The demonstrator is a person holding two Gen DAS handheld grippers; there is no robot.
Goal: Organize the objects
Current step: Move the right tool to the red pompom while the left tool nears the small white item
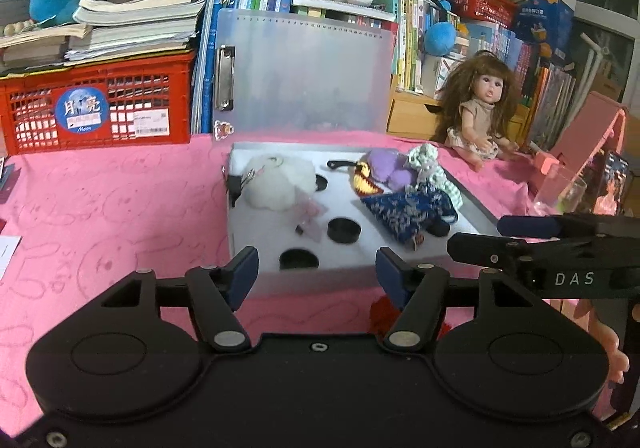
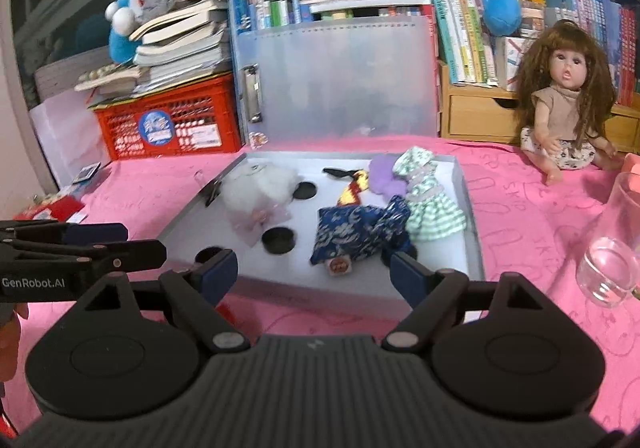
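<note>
A red thing [image 1: 386,312] behind the left hand-held gripper [image 1: 316,268] is mostly hidden. Both hand-held grippers, right [image 2: 314,268], gape empty before the white tray [image 2: 468,232] on the pink table [image 2: 520,200]; its blue pouch [image 2: 356,232] lies crosswise.

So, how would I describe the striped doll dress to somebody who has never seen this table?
Look at the grey tray on the pink cloth. The dress lies at its right edge, beside a blue patterned pouch. It is the only piece with green and white stripes.
</note>
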